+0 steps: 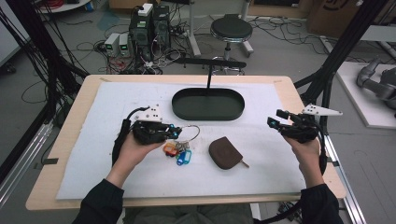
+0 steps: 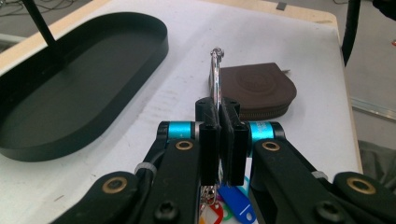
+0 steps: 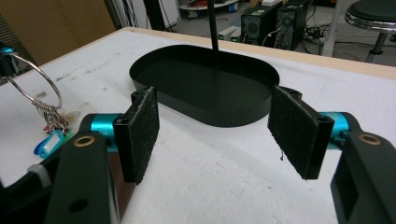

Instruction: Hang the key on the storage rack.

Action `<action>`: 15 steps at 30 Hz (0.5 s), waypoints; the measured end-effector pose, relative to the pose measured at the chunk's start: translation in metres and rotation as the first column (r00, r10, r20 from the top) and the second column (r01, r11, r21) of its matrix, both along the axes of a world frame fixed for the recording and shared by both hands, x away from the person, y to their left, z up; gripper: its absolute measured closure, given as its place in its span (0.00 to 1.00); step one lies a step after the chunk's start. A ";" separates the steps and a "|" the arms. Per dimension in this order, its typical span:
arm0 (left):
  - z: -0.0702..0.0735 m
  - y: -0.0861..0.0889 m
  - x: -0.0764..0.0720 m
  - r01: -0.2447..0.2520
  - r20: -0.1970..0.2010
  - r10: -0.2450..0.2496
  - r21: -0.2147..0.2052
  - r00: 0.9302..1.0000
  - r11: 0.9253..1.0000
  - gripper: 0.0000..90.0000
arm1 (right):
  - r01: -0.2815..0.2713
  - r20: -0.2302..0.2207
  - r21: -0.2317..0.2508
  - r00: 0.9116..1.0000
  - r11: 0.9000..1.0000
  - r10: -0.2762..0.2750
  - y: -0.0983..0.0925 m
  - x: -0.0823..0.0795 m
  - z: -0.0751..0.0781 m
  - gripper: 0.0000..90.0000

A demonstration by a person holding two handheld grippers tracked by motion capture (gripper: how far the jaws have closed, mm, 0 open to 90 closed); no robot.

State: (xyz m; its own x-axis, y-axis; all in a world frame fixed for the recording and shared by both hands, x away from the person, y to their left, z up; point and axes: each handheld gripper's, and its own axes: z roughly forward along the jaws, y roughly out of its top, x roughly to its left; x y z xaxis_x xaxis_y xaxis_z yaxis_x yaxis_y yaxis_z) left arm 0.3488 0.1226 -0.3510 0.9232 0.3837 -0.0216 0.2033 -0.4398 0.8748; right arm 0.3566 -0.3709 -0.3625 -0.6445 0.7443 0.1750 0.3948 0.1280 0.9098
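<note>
Left gripper (image 2: 219,122) pinching big silver key ring (image 2: 215,74) with coloured plastic tags (image 1: 177,151), mid-frame. Right gripper (image 3: 219,135) spread wide, idle. Probably next: carry to black oval tray (image 1: 187,109), upper centre.

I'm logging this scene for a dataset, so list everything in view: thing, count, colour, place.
tray: one, black, oval with an upright post, far centre of the mat
key ring: one, silver, clamped in the left gripper, lifted at its loop
key tags: several, orange, blue, green, hanging from the ring onto the mat
pouch: one, brown, zipped, on the mat right of the tags
mat: one, white, covering the table
table: one, light wood
stool: one, black, on the floor behind the table
computers: two, black, on the floor
left gripper: black, shut on the ring
right gripper: black, open, above the mat's right edge
</note>
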 end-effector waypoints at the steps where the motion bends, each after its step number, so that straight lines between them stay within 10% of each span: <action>1: 0.001 0.000 0.000 -0.002 0.002 0.002 -0.001 1.000 1.000 0.96 | 0.001 0.000 0.000 1.000 1.000 -0.001 0.000 0.000 0.000 0.38; 15: 0.034 0.007 0.019 -0.068 0.058 0.070 -0.035 0.996 0.997 0.96 | 0.003 0.005 -0.001 1.000 1.000 -0.003 -0.001 0.001 0.000 0.38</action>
